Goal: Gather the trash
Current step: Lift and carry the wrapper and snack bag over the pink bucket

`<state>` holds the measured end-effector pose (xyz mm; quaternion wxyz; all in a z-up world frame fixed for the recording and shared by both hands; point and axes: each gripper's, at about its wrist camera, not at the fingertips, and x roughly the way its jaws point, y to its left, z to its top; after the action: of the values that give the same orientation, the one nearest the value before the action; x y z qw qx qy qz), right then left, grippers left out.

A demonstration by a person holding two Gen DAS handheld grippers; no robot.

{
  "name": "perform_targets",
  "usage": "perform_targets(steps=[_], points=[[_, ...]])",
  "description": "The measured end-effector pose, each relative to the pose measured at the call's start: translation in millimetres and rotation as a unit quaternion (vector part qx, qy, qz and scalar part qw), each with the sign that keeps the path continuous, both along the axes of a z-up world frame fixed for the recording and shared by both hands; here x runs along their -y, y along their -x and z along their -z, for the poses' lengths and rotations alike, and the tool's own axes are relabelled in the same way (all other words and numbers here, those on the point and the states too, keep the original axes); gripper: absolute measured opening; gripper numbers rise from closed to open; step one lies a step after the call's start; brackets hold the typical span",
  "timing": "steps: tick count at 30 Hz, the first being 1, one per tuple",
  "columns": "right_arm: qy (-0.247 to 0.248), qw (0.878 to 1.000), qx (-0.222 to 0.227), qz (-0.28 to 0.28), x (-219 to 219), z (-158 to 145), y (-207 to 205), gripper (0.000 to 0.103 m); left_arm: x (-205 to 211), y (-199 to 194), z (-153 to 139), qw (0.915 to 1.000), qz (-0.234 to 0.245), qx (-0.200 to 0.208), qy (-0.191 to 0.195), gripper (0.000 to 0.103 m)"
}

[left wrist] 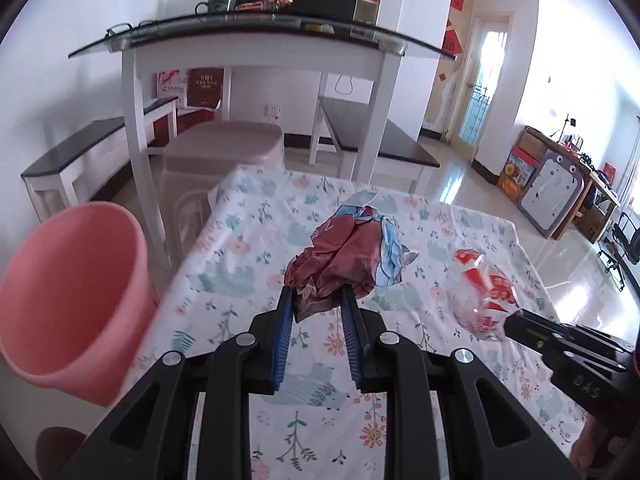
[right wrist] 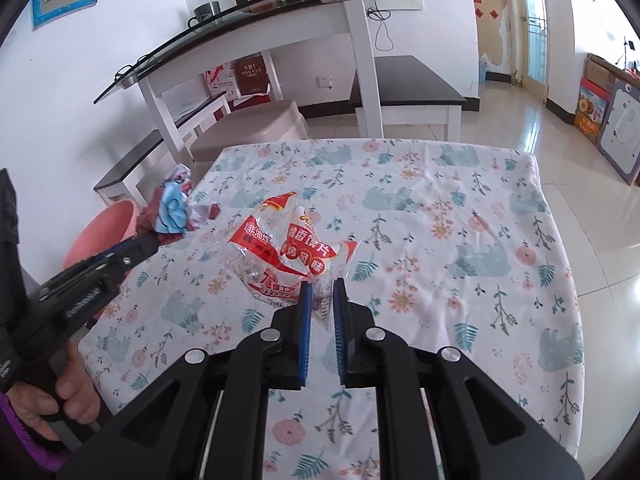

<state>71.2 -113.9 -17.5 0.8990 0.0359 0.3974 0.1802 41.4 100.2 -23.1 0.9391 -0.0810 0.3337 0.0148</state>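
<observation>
The left gripper [left wrist: 316, 300] has its fingers pinching a crumpled wrapper [left wrist: 344, 260] lifted off the surface [right wrist: 440, 208], near the pink bin [left wrist: 76, 292] where it likely belongs, while the right gripper [right wrist: 320, 292] nips a clear bag [right wrist: 288, 248] lying there.

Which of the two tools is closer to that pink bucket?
The left tool. Holding the crumpled maroon wrapper, it is just beside the pink bucket at the table's left edge. The right tool grips the clear red snack bag farther right.
</observation>
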Motion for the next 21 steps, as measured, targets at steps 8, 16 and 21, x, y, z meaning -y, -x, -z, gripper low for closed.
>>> perform_targets(steps=[8,16,21], points=[[-0.001,0.999,0.031,-0.012,-22,-22,-9,0.011,-9,18,-28,0.9995,-0.002,0.033,0.001,0.023],[0.001,0.997,0.058,-0.042,-50,-42,-15,0.011,-27,28,-46,0.9973,-0.039,0.06,-0.018,0.023],[0.002,0.995,0.067,-0.069,-74,-47,-17,0.011,-45,32,-50,0.9954,-0.068,0.064,-0.018,0.023]])
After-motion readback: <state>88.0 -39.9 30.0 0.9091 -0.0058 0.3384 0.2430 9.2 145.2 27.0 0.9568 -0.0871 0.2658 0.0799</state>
